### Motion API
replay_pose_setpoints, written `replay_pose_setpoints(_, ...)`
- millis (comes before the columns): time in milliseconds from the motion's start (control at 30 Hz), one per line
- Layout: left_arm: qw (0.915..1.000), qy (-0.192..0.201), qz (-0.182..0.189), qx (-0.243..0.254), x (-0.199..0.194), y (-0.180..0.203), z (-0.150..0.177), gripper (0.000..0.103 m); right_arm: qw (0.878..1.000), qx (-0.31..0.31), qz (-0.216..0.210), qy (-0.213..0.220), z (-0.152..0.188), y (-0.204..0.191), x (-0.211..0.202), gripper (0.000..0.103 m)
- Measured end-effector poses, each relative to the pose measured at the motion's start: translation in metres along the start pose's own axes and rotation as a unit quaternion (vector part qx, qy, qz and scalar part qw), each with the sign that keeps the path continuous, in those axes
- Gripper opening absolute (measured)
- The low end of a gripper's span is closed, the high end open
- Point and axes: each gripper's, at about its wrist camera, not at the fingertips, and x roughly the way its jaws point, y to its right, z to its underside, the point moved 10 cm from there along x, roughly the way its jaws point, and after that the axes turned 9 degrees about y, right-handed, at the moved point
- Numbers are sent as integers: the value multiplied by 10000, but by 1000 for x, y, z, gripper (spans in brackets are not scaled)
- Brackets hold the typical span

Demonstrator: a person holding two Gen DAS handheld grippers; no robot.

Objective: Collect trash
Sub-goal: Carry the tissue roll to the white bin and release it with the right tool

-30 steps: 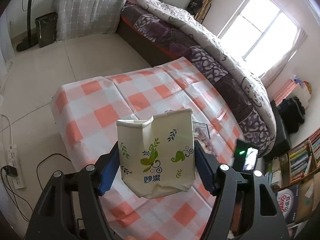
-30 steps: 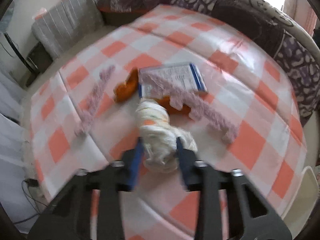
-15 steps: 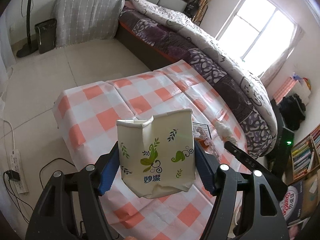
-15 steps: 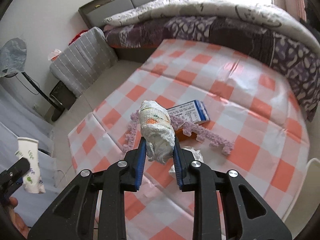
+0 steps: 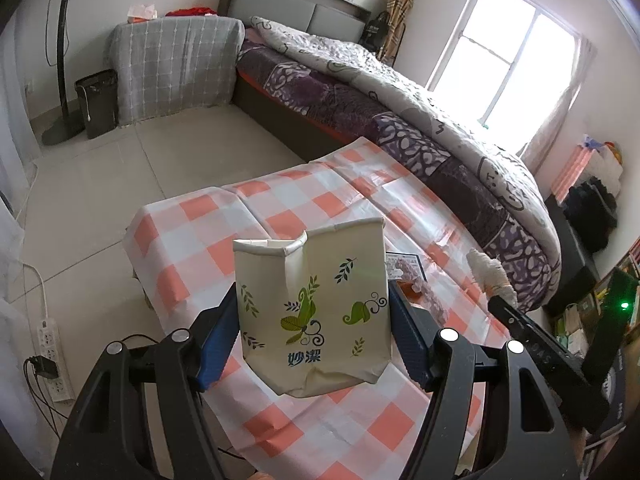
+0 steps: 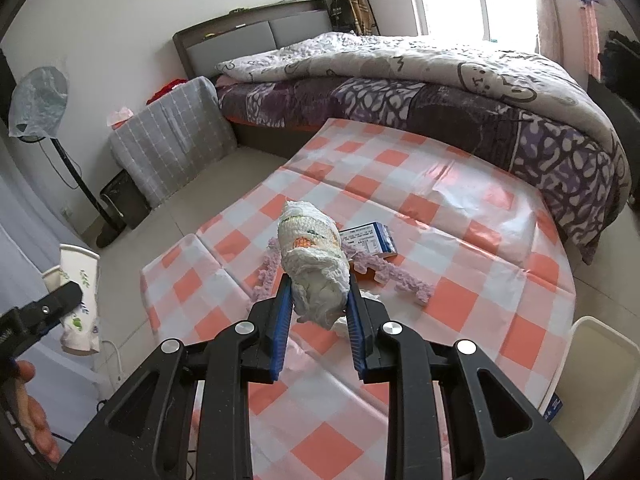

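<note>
The left tool (image 5: 314, 332) was clamped on a paper bag (image 5: 312, 312), held upright with its mouth open, above the near edge of the checkered counter (image 5: 208, 240). The right tool (image 6: 318, 312) was clenched on a crumpled white wad (image 6: 314, 266), raised clear of the counter. Below and beyond the wad, on the counter, lay purple strips (image 6: 400, 280), a blue-edged packet (image 6: 370, 238) and a white scrap (image 6: 370, 296). A bed (image 6: 440, 92) stood behind the counter.
</note>
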Motion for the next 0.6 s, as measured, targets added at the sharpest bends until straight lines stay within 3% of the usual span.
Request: replay_pose_setpoints(600, 9997, 28, 73, 244, -1, 12, 5, 68, 9987, 201, 421, 205, 13, 33, -21, 25)
